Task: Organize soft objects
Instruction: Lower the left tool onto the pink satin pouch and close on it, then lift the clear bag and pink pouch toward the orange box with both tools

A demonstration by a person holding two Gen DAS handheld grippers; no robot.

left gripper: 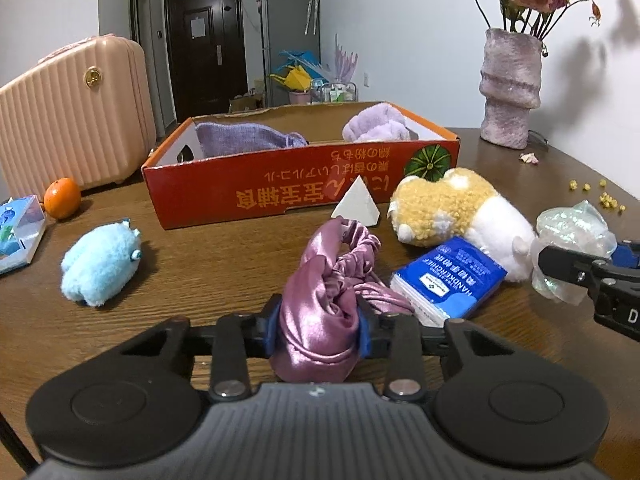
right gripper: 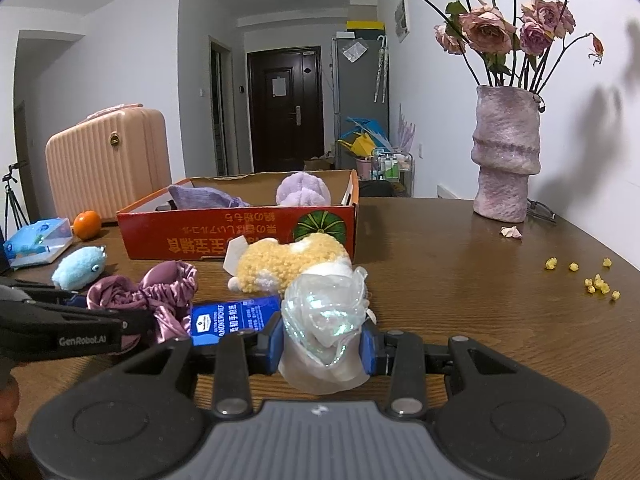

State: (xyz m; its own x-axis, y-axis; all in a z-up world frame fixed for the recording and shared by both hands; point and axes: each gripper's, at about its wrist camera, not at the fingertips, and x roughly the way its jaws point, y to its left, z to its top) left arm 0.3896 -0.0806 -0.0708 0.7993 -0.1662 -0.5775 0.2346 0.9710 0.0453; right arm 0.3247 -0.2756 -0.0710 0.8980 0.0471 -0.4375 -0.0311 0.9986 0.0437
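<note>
My left gripper is shut on a pink satin headband that lies bunched on the brown table. My right gripper is shut on an iridescent clear gauzy scrunchie. Behind them stands an open red cardboard box holding a purple cloth pouch and a lilac plush. A yellow and white plush toy lies in front of the box, and a light blue plush sits at the left.
A blue tissue pack and a white pyramid lie near the headband. An orange, a small blue box and a pink suitcase are at the left. A vase of dried roses stands at the back right.
</note>
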